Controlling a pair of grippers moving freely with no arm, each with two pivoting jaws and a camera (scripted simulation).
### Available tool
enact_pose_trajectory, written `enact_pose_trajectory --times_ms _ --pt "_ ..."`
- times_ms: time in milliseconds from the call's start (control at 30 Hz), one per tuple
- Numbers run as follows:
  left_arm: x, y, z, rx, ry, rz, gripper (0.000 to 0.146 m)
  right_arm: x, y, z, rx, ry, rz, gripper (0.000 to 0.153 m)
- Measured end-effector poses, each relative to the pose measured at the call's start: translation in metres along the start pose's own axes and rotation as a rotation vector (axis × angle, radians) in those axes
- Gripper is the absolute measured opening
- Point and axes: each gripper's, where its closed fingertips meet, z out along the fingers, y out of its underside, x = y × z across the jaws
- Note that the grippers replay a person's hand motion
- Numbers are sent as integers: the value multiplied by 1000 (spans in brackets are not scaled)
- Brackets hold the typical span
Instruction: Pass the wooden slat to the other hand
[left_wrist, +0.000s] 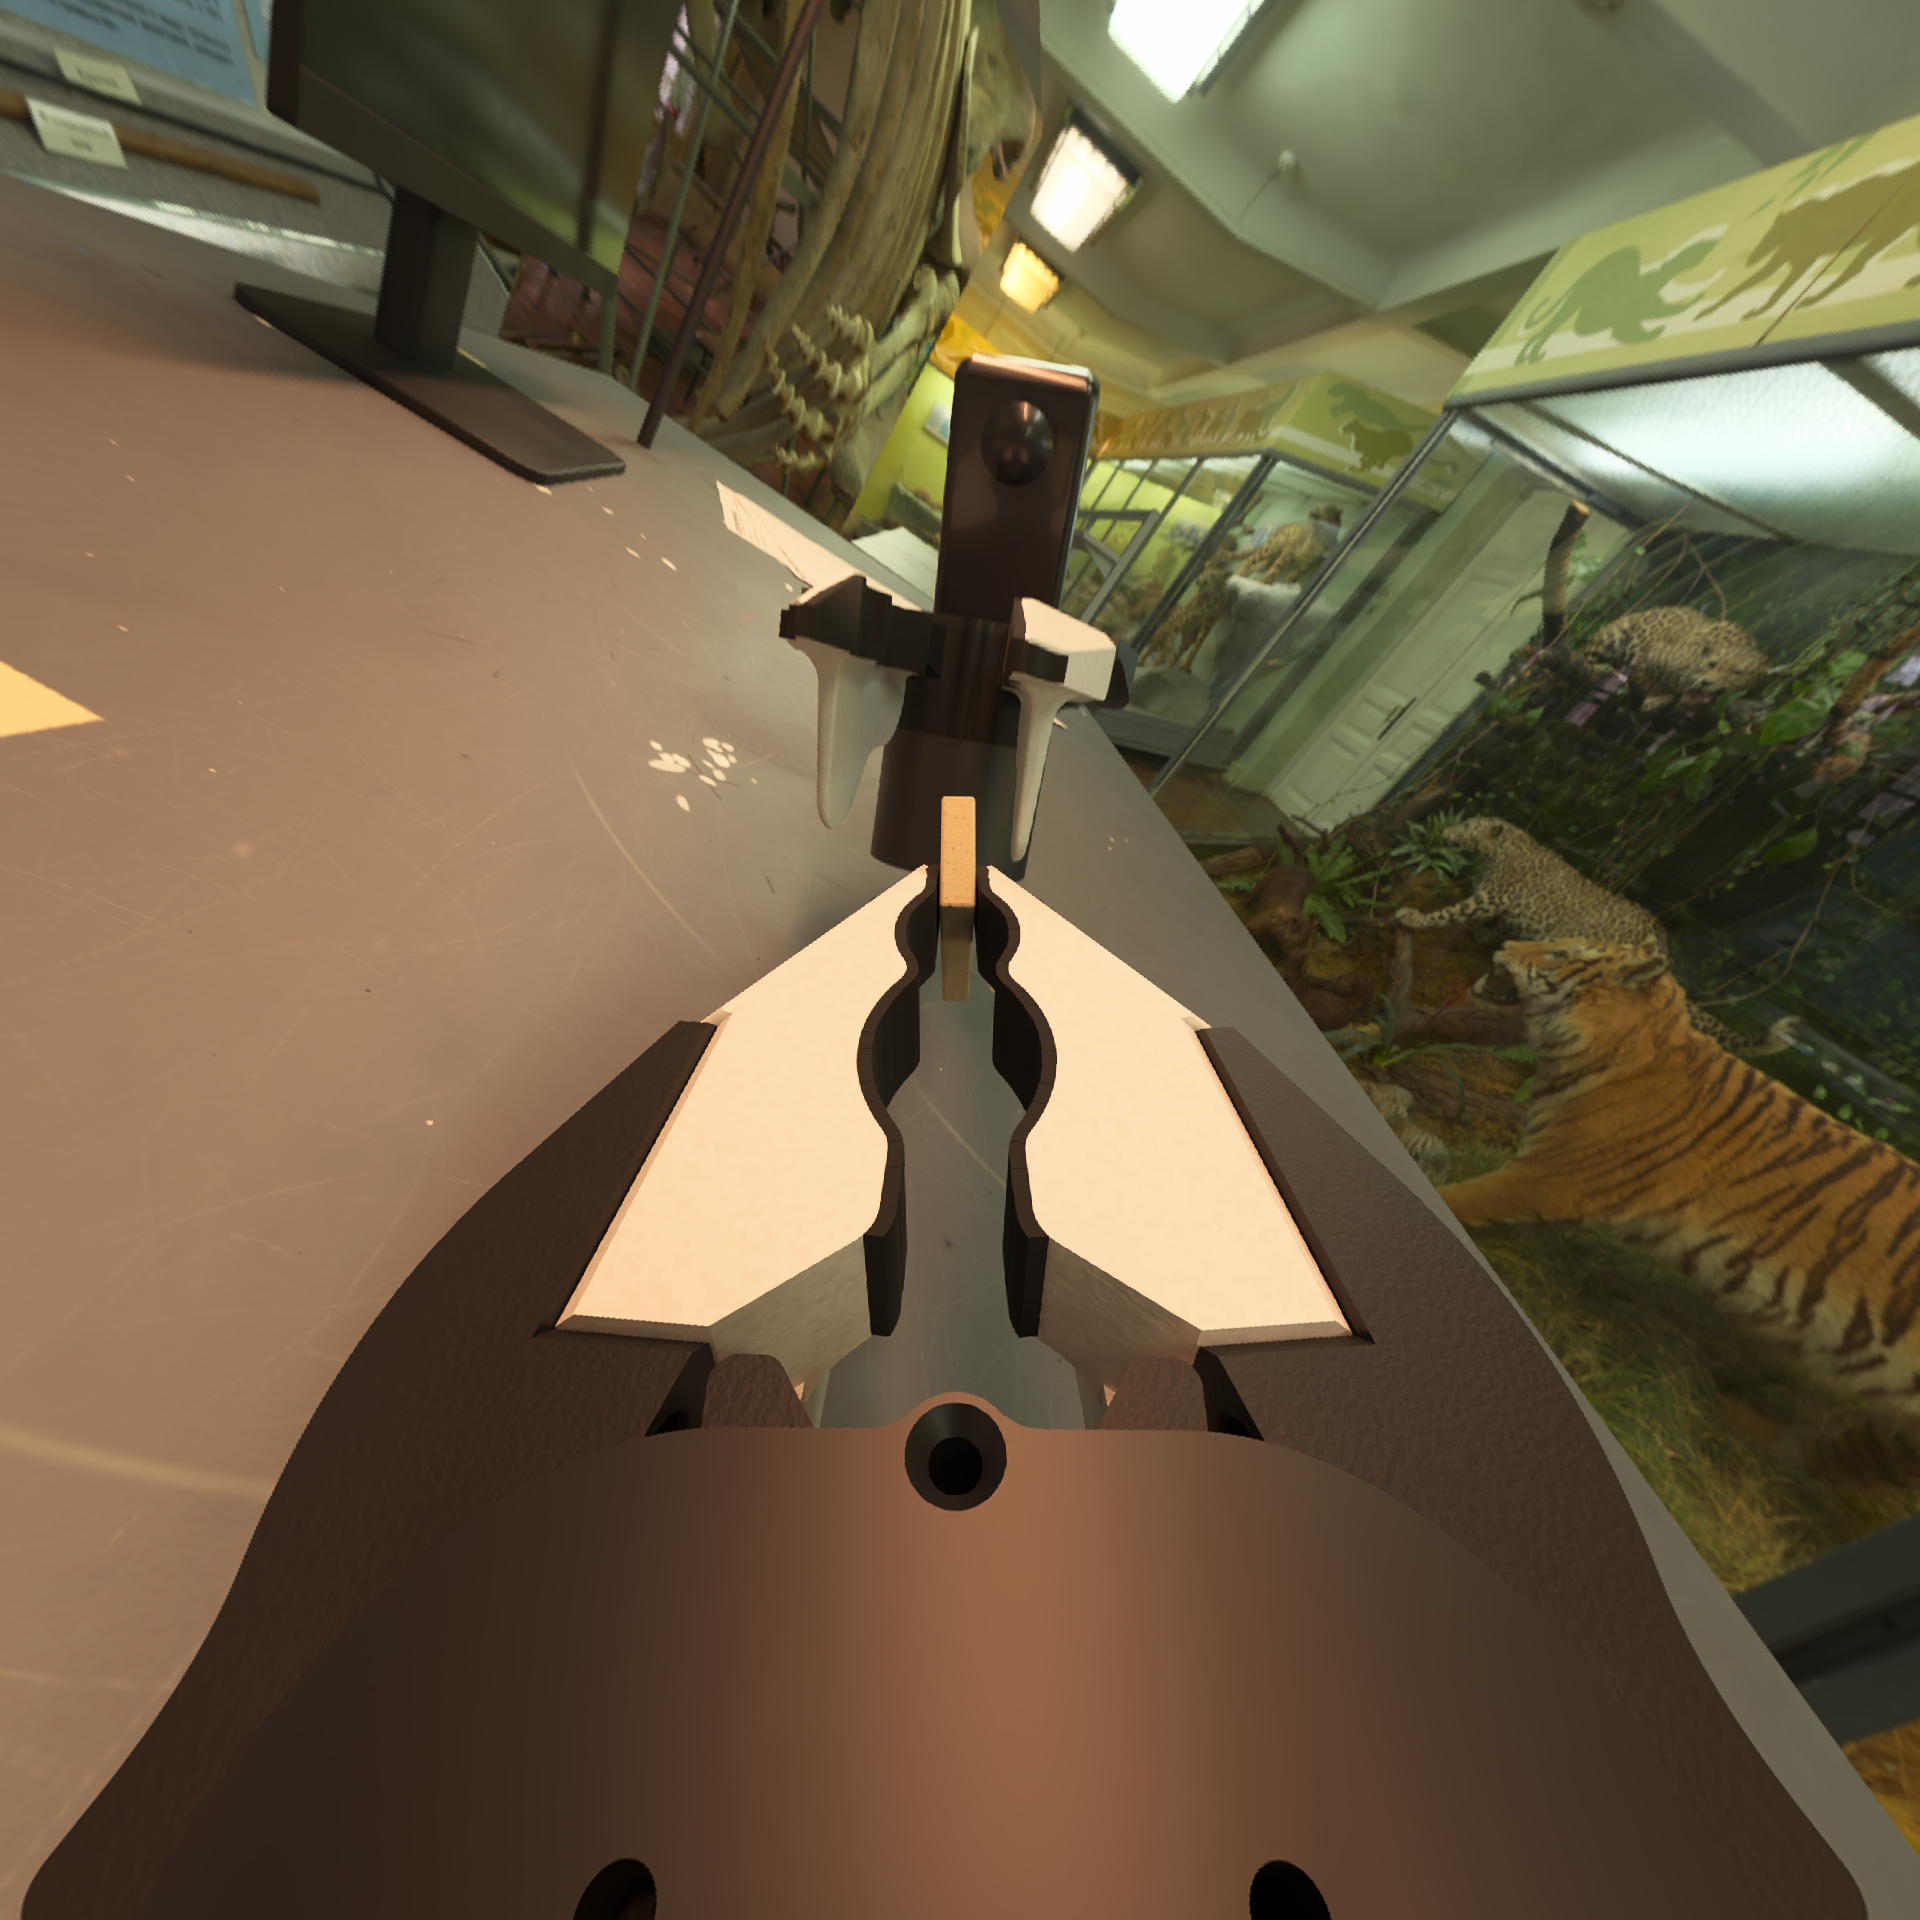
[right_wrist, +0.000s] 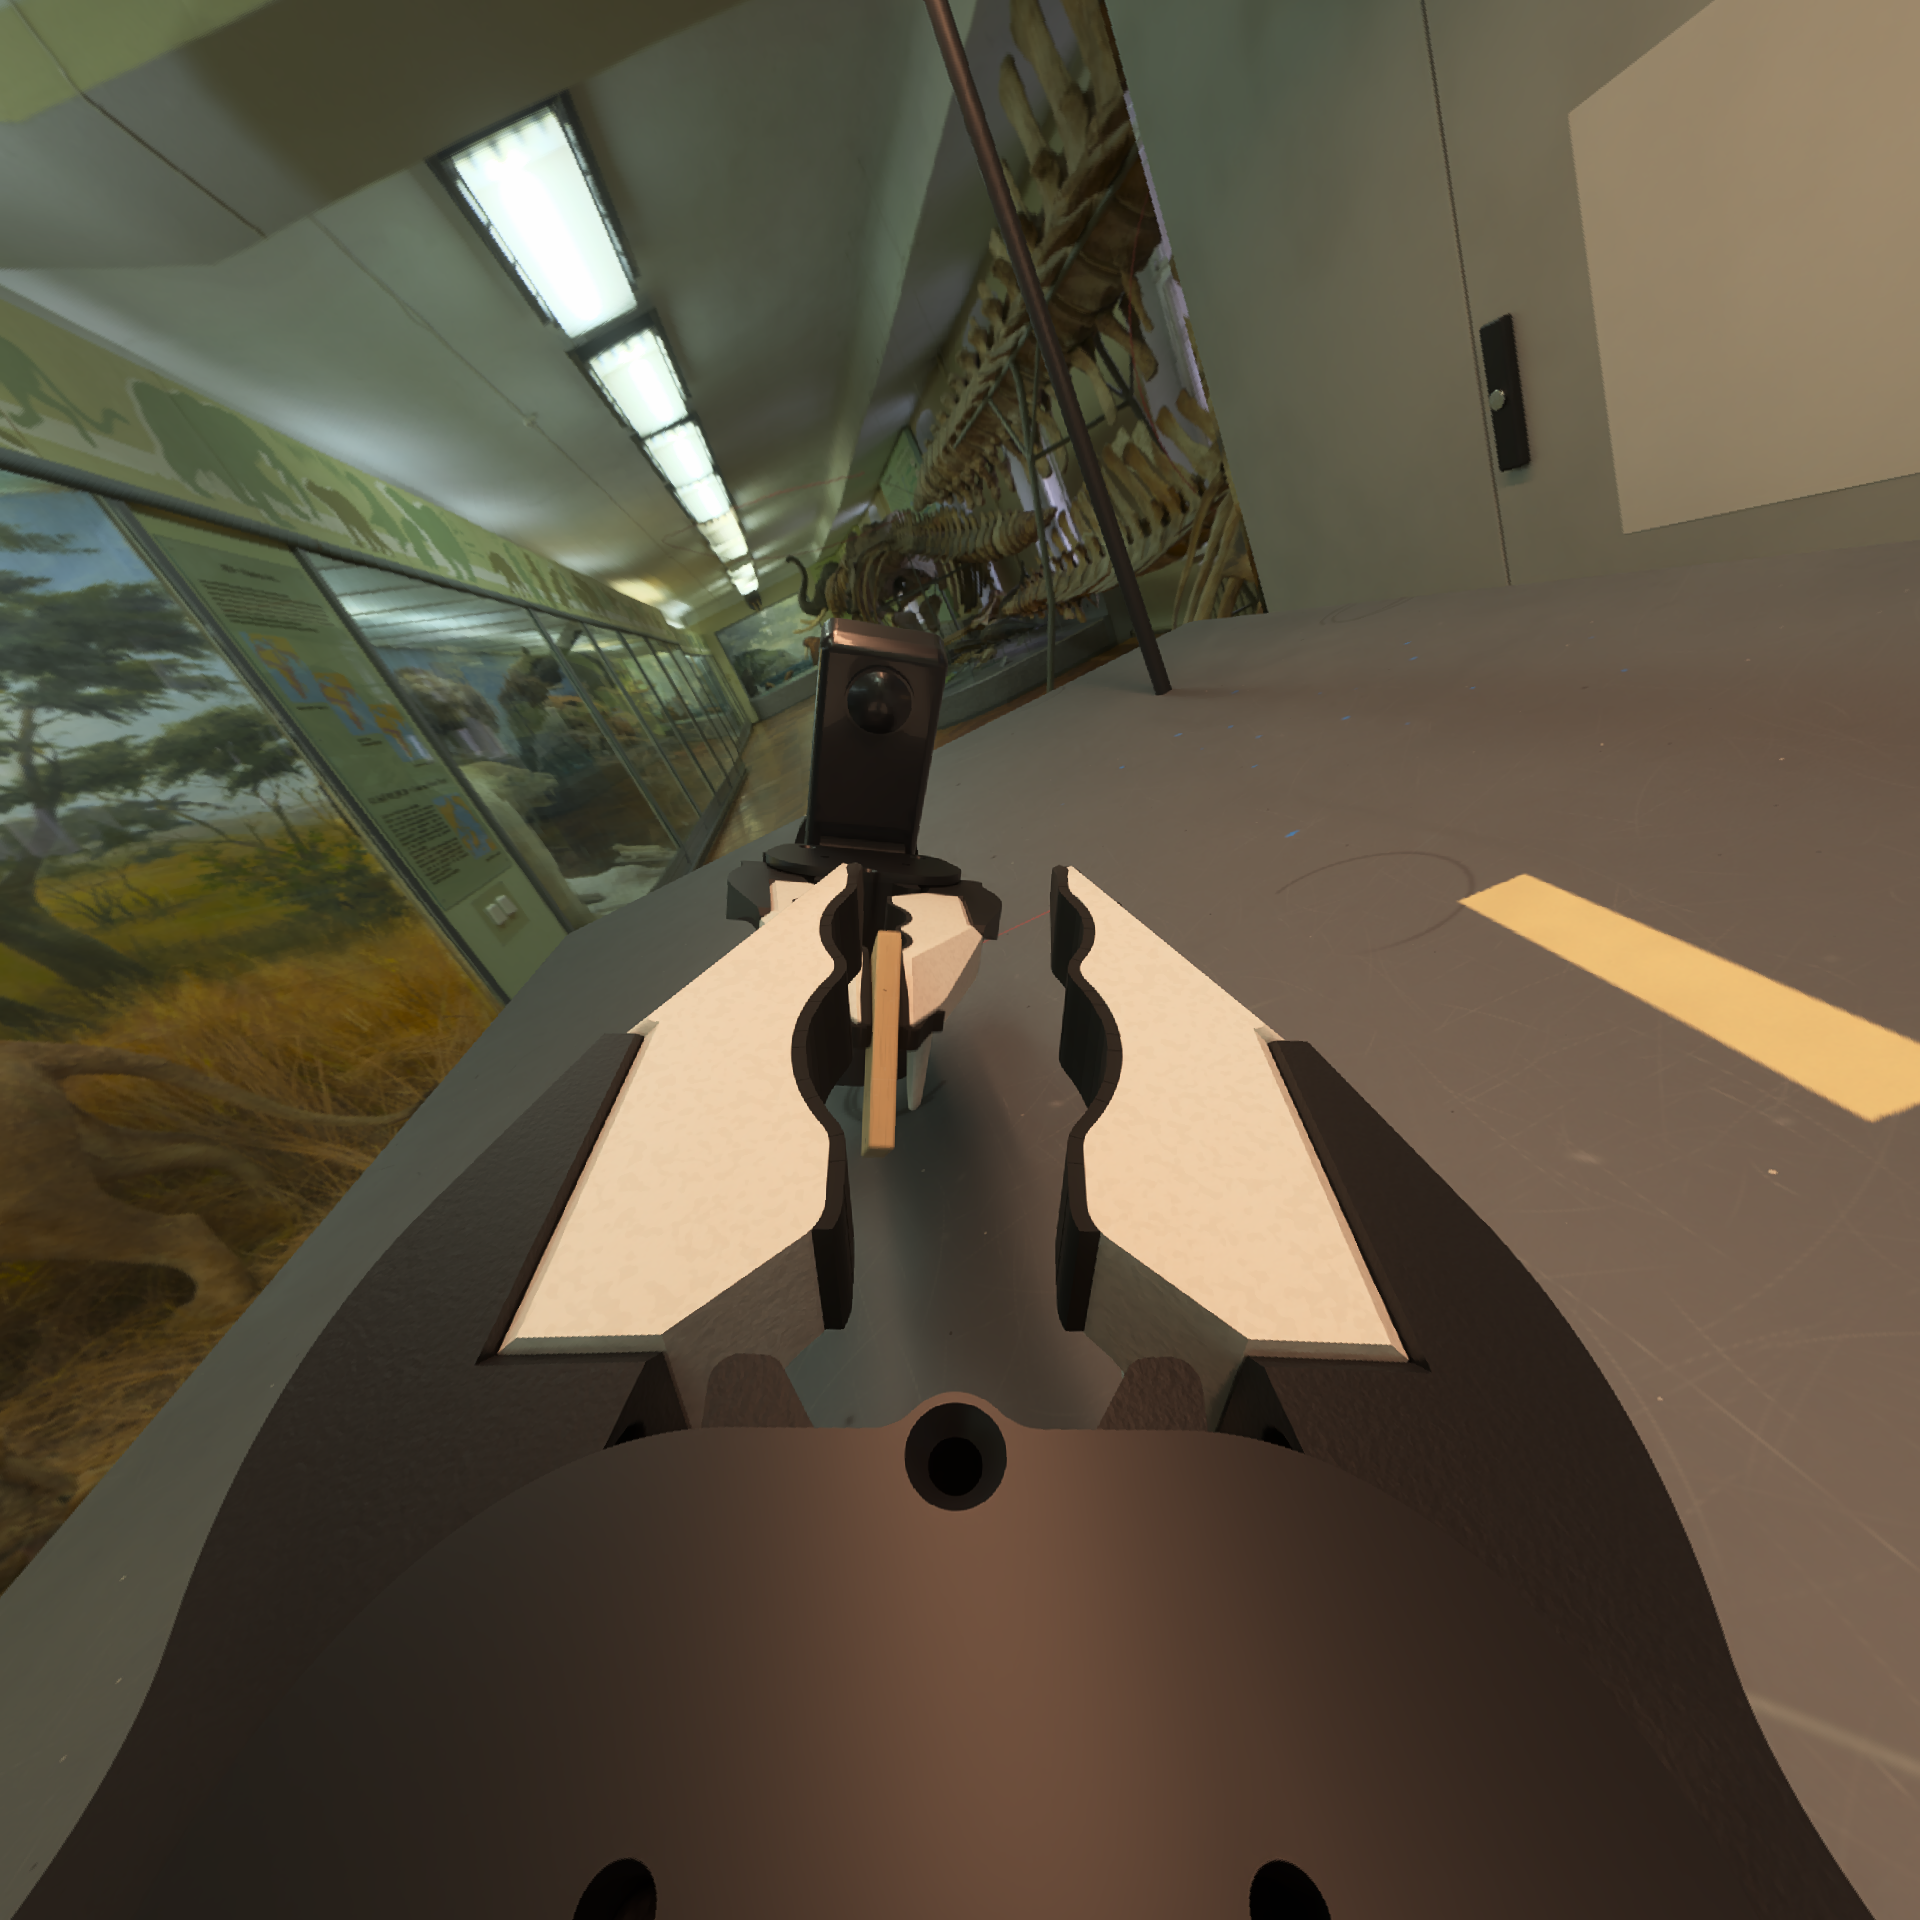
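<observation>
The wooden slat (left_wrist: 957, 862) is a thin pale strip, seen edge-on. My left gripper (left_wrist: 957, 881) is shut on it near the fingertips and holds it above the table. My right gripper (left_wrist: 928, 831) faces it from the far side, with its white fingers open on either side of the slat's far end. In the right wrist view the right gripper (right_wrist: 956, 894) is open. The slat (right_wrist: 881, 1039) stands between its fingers, close to the left finger (right_wrist: 727, 1081) with a gap to the right one. The left gripper (right_wrist: 888, 1086) shows just behind, holding the slat.
A grey-brown table (left_wrist: 312, 831) lies below both grippers. A monitor stand (left_wrist: 436, 384) is at the far left. A flat pale yellow strip (right_wrist: 1683, 997) lies on the table to the right. The table edge (left_wrist: 1247, 935) runs close on the right, with museum displays beyond.
</observation>
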Motion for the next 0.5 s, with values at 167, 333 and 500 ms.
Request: enact_pose_trajectory --times_ms 167,333,500 --pt "-2 -13 -8 82 -6 -9 5 2 3 1 -16 10 -1 37" --pt "-5 -23 -15 151 1 -46 5 4 8 2 -48 21 -5 38" --pt "-6 -29 -20 195 3 -64 5 4 16 5 -91 24 -20 40"
